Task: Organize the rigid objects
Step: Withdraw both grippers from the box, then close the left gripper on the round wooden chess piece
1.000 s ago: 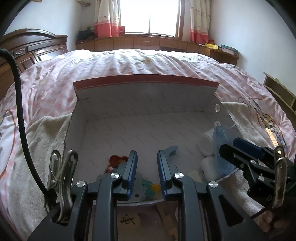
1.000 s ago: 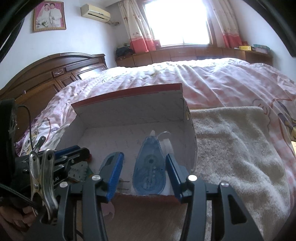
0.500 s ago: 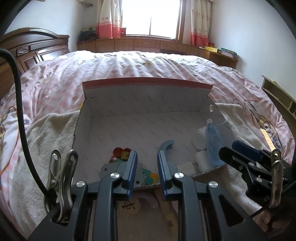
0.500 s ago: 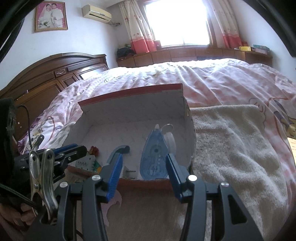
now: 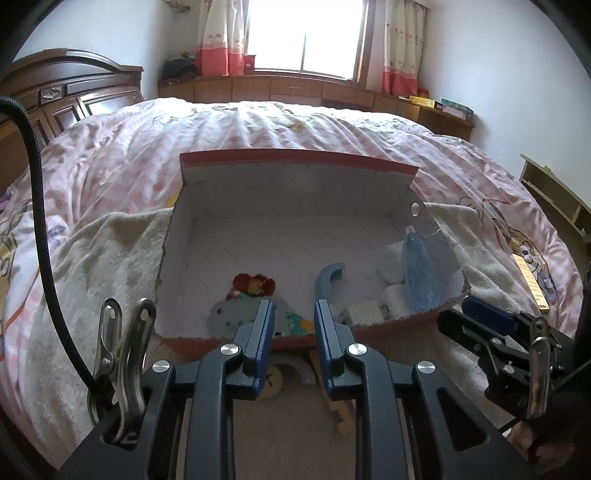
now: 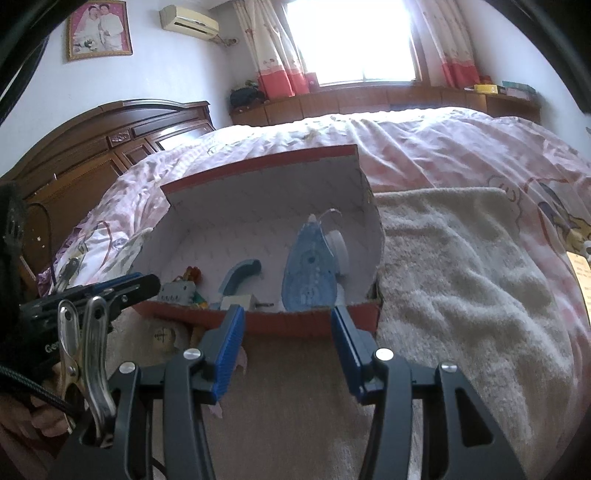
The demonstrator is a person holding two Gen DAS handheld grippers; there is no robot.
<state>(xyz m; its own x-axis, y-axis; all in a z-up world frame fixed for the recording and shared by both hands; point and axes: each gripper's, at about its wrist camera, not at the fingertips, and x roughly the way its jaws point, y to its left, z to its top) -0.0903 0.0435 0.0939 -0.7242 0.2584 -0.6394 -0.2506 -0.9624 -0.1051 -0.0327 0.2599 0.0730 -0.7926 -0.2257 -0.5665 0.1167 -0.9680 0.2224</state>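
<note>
both grippers point down at a slant toward the near wall of a red cardboard box (image 5: 295,162) that lies open on a cream towel (image 6: 461,266) spread over a bed. the left gripper (image 5: 293,314) has its jaws clenched to a narrow gap with nothing between them; the right gripper (image 6: 288,317) has its jaws released, parted partway and empty, just short of the box's near edge. each gripper shows at the side of the other's view. the left wrist view looks into the left part of the box and shows a red toy (image 5: 255,284), a grey flat piece (image 5: 236,321) and a white block (image 5: 364,314), with small wooden pieces (image 5: 341,413) on the towel outside the box under the jaws. the right wrist view gives the clearer sight of a blue teardrop-shaped tape dispenser (image 6: 310,273) standing upright against the box's right wall, and of a curved blue-grey piece (image 6: 240,275) lying to its left, apart from it. the bed carries a pink checked quilt (image 5: 258,125); behind it stand a dark wooden headboard (image 6: 110,147), a bright window (image 6: 354,40) with red-hemmed curtains, and on the wall an air conditioner (image 6: 188,20) and a framed photograph (image 6: 99,30).
</note>
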